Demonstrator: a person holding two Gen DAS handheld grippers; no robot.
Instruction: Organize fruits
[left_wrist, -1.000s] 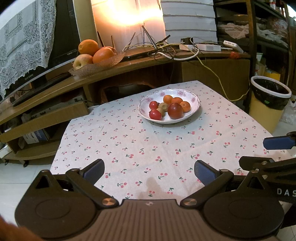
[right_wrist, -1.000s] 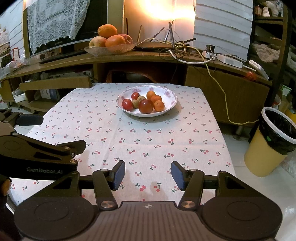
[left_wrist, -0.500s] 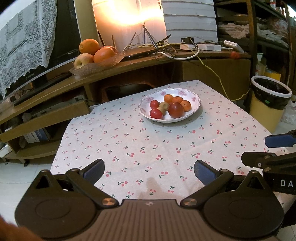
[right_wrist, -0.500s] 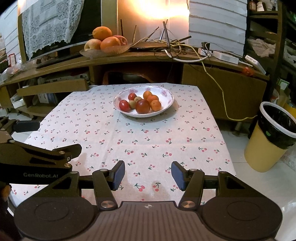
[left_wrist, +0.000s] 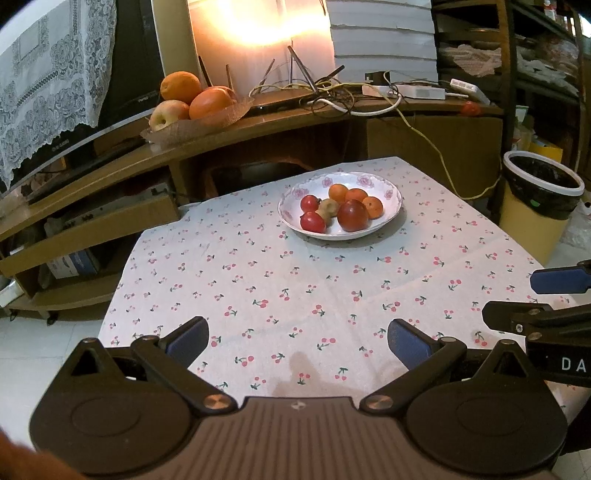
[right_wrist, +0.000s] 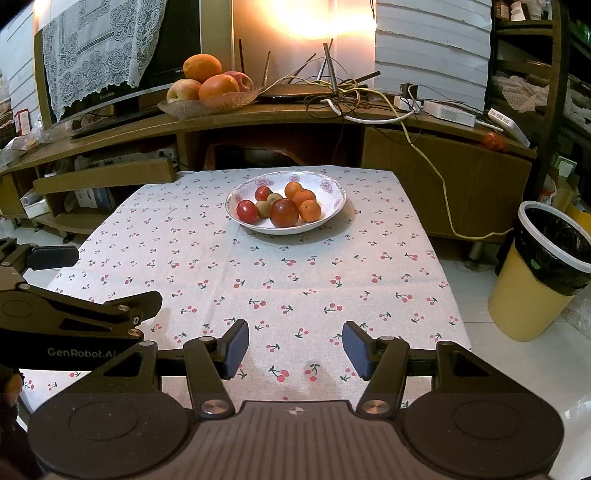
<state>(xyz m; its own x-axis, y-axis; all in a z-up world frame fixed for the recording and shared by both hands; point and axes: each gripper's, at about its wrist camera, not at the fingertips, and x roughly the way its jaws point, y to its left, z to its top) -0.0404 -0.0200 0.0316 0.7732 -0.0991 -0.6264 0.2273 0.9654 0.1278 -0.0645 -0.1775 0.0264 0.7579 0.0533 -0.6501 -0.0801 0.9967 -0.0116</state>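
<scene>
A worktop (right_wrist: 332, 280) draped in a cherry-print cloth fills the middle of both views, with a long wooden shelf unit (right_wrist: 280, 114) running behind it and a yellow bin (right_wrist: 532, 295) lined in black standing on the floor off its right side. On the shelf sits a woven tray (left_wrist: 195, 123) piled with oranges and apples, next to a tangle of cables (right_wrist: 354, 96). Toward the far end of the worktop stands a white flower-rimmed bowl (right_wrist: 328, 188) holding the fruits (right_wrist: 283, 212): a large dark red one at the front, two smaller red ones on the left, three small oranges on the right and brownish ones in between. The left gripper (left_wrist: 297, 338) hovers over the near edge of the cloth, its blue pads spread wide with nothing between them. The right gripper (right_wrist: 295, 349) hangs just beside it, likewise parted and empty, well short of the bowl
</scene>
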